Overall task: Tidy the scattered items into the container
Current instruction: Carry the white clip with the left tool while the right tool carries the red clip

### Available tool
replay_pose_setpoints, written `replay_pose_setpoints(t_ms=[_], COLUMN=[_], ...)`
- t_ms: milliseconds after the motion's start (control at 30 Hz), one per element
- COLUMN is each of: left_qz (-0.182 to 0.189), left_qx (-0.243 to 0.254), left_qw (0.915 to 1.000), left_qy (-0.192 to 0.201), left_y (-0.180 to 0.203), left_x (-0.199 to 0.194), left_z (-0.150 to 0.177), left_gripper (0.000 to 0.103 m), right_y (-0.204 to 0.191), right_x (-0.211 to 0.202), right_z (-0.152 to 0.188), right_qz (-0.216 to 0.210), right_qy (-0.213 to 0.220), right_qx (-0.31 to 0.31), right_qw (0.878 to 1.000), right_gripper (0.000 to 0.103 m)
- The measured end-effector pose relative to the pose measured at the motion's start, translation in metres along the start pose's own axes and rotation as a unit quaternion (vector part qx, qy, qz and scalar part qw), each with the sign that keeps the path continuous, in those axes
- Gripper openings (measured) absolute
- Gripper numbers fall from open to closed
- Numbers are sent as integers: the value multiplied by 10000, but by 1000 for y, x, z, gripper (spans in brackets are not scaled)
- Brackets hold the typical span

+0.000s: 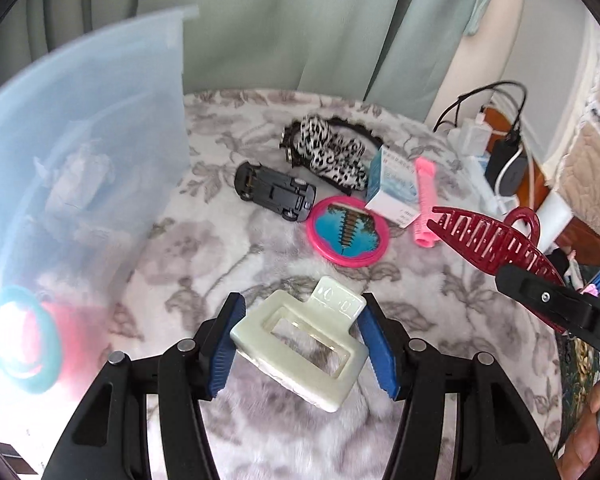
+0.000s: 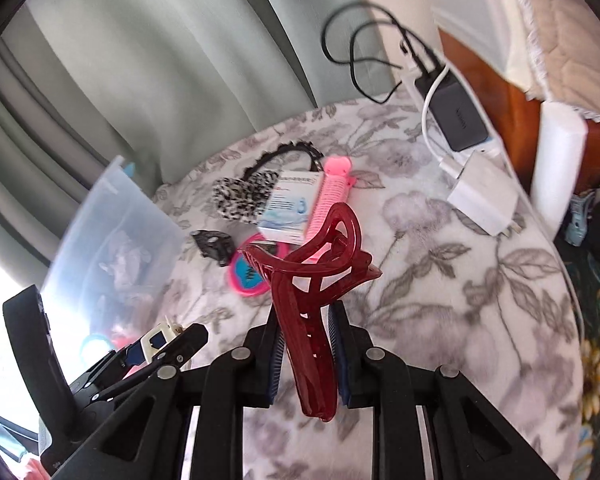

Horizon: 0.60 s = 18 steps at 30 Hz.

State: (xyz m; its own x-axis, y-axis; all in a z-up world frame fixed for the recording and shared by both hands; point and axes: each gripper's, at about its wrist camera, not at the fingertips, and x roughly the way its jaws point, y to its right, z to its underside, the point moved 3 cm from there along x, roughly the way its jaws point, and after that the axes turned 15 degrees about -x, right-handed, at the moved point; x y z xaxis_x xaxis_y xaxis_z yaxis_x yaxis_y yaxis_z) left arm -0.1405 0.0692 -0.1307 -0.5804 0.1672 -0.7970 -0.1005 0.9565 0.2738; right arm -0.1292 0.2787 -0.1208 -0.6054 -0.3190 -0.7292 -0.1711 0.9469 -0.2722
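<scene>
My left gripper (image 1: 302, 308) is shut on a cream rectangular hair claw (image 1: 252, 330), its blue pads pressing on both sides, above the flowered blanket (image 1: 228, 248). The translucent blue container (image 1: 100, 120) stands close on the left, with a teal ring (image 1: 24, 340) and pink things inside. My right gripper (image 2: 306, 312) is shut on a dark red banana hair clip (image 2: 312, 360), which sticks up between the pads. That red clip (image 1: 492, 240) also shows at the right of the left wrist view. In the right wrist view the container (image 2: 112, 220) lies to the left.
On the blanket lie a black toy car (image 1: 276, 196), a leopard-print headband (image 1: 328, 152), a pink round mirror (image 1: 348, 232), a small white box (image 1: 392, 188) and a pink roller (image 1: 424, 200). Chargers and cables (image 2: 460, 120) sit at the far right edge.
</scene>
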Motion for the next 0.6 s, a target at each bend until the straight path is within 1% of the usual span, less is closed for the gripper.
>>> replay_pose_setpoints(t_ms=[233, 333, 600], left_qz=[234, 333, 622], left_qx=[-12, -28, -271], left_qw=[9989, 9978, 9938], left_qy=[412, 574, 879], left_y=[2, 4, 2], left_x=[-48, -69, -116], left_z=[-6, -9, -24], left_gripper=[60, 60, 60], right_y=[-13, -19, -41], right_x=[-47, -62, -102], right_z=[1, 1, -12], right_qz=[47, 58, 84], right_qy=[470, 602, 994], right_qx=[-57, -100, -265], right_qw=[9989, 9981, 9947], right_gripper=[23, 23, 23])
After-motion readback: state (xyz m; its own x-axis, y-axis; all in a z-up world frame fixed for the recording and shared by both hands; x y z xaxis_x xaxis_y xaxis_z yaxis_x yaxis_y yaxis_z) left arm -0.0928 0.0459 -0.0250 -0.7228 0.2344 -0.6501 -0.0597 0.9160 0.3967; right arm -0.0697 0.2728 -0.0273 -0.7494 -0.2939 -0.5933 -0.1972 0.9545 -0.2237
